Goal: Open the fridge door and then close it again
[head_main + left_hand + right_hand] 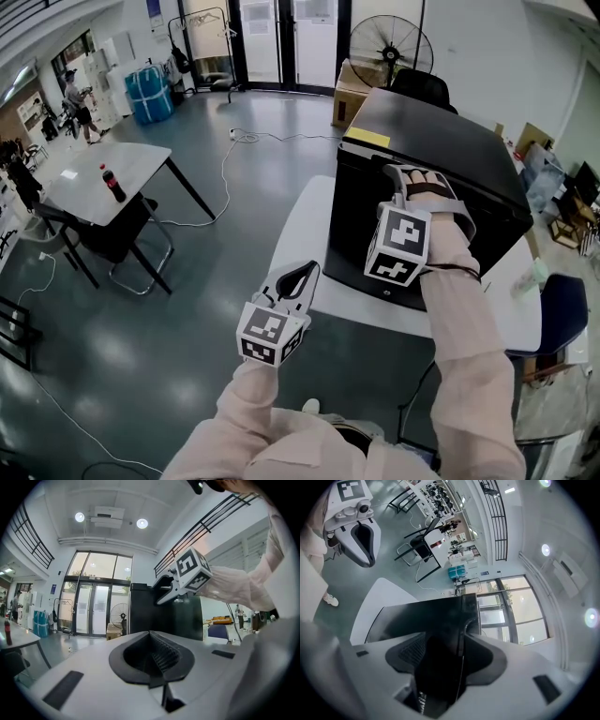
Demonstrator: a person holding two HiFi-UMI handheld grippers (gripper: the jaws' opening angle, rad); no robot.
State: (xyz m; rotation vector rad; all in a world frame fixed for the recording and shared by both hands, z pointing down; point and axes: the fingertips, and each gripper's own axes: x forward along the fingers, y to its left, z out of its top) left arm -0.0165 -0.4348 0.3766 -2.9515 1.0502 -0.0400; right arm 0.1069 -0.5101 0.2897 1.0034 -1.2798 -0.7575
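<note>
Black fridge (427, 141) sits at one o'clock on the desk (298, 225). Right tool (405, 178) is clamped on the top edge of the fridge door (370, 248). Left tool (298, 278) hangs clenched, empty, at six. That rigid, slick door probably resists on its seal, so hold the top lip, away from the hinge.

Glossy grey floor (234, 169). Glazed doors (281, 42) on far wall; pedestal fan (391, 49) beside them. White table (84, 183) carries dark bottle (112, 183); black chair (117, 234) alongside. Round ceiling lights (79, 516) lit.
</note>
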